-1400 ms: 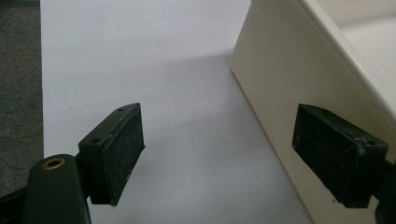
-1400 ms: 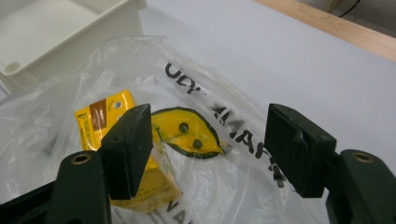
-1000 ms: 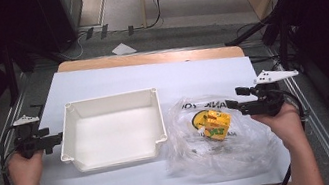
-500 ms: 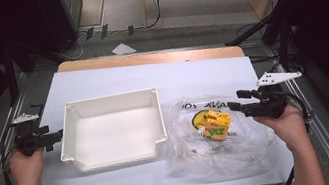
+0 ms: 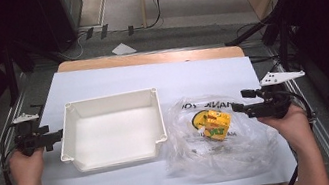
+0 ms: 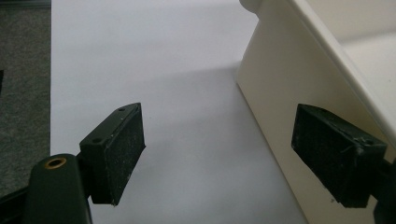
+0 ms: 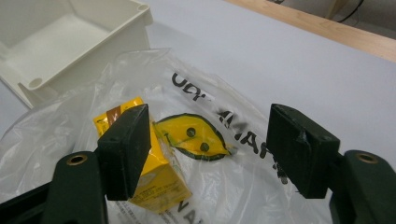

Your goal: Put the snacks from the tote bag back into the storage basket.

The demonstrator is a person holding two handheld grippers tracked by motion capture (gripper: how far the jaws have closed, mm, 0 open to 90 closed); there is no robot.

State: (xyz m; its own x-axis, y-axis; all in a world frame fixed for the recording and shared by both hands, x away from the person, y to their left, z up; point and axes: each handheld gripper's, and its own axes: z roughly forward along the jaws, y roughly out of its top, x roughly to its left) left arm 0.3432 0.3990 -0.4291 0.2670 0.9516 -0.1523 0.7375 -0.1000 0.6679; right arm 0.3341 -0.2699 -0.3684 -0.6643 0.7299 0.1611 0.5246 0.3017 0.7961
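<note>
We took the white plastic bin (image 5: 113, 130) as the landmark. Nearest the person, the clear plastic bag (image 5: 221, 139) lay crumpled on the white table cover (image 5: 190, 75) just right of the bin, its left edge touching or nearly touching the bin's right wall. Inside the bag we saw a yellow carton (image 5: 217, 125) lying tilted, beside a yellow printed logo and black lettering on the film.

The right gripper (image 5: 241, 102), held in the person's right hand (image 5: 289, 120), sat right of the bin at the bag's right edge, pointing toward the bin. In the right gripper view its jaws stood wide apart with nothing between them; the bag (image 7: 205, 140) and carton (image 7: 149, 163) lay below and beyond the pads, and the bin (image 7: 70, 42) showed further off at upper left.

The left gripper (image 5: 53, 138), in the left hand (image 5: 25, 164), sat just left of the bin, tips close to the bin's left wall. In the left gripper view its jaws were also wide apart and empty; the right pad was next to the bin wall (image 6: 285, 93), though we couldn't tell whether it touched.

Bin interior was bare. Beyond the bin, the table's wooden edge (image 5: 146, 57), then floor.
</note>
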